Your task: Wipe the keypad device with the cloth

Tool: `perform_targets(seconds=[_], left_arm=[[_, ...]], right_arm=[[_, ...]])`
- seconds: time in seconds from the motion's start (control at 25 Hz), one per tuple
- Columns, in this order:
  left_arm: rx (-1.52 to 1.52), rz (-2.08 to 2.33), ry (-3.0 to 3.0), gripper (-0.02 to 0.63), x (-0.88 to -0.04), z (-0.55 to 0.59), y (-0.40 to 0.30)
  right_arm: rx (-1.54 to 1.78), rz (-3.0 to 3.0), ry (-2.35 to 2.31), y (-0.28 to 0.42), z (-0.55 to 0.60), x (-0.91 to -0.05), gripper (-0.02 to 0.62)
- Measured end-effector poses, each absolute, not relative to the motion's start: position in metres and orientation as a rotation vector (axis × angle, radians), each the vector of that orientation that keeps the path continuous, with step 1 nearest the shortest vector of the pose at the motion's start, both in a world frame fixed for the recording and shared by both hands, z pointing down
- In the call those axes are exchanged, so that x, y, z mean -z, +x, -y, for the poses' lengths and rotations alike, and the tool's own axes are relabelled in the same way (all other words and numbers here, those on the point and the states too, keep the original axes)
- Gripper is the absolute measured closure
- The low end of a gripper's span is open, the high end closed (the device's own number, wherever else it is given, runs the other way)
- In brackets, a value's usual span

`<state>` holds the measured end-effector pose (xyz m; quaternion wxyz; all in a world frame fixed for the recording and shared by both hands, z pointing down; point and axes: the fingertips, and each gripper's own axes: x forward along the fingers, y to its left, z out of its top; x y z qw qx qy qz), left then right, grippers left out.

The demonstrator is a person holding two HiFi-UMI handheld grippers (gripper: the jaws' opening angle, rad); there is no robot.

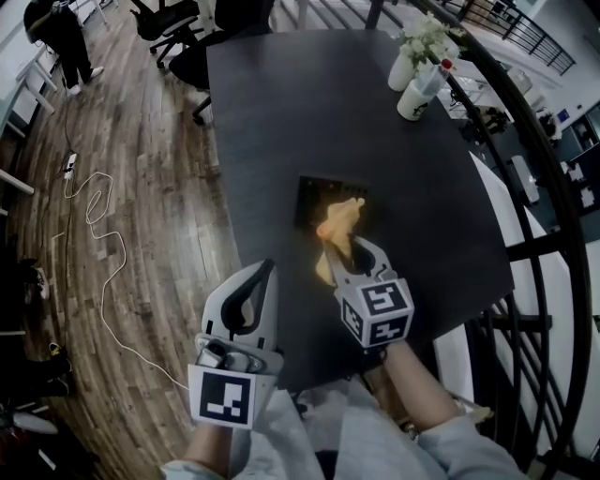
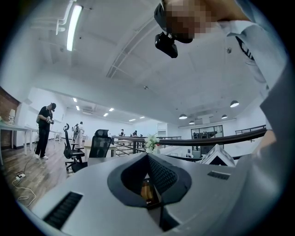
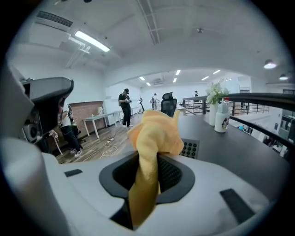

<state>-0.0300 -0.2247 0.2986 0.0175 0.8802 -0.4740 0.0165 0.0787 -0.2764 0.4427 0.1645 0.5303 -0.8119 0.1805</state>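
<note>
The keypad device [image 1: 316,193] is a flat black square with rows of round keys, lying mid-table; its corner also shows in the right gripper view [image 3: 190,148]. A yellow cloth [image 1: 341,221] is bunched over the device's near right corner. My right gripper [image 1: 339,249] is shut on the cloth [image 3: 154,133], which sticks up between its jaws and hangs down in front of them. My left gripper [image 1: 265,272] is shut with nothing in it, held at the table's near left edge, well short of the device. It points up and away across the room [image 2: 148,159].
At the table's [image 1: 281,112] far right corner stand a vase of white flowers [image 1: 420,39] and a white cup [image 1: 415,94]. A black railing [image 1: 539,187] curves along the right side. Office chairs [image 1: 178,28] stand beyond the table, and a white cable [image 1: 98,244] trails over the wood floor at left.
</note>
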Motion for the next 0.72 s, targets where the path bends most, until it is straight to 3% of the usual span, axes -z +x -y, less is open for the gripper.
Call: perform_targets(seconds=[0.72], left_arm=[[-0.031, 1.442, 2.785, 0.592, -0.273, 0.211, -0.01]], right_arm=[[-0.259, 2.371, 1.708, 0.128, 0.218, -0.357, 0.497]])
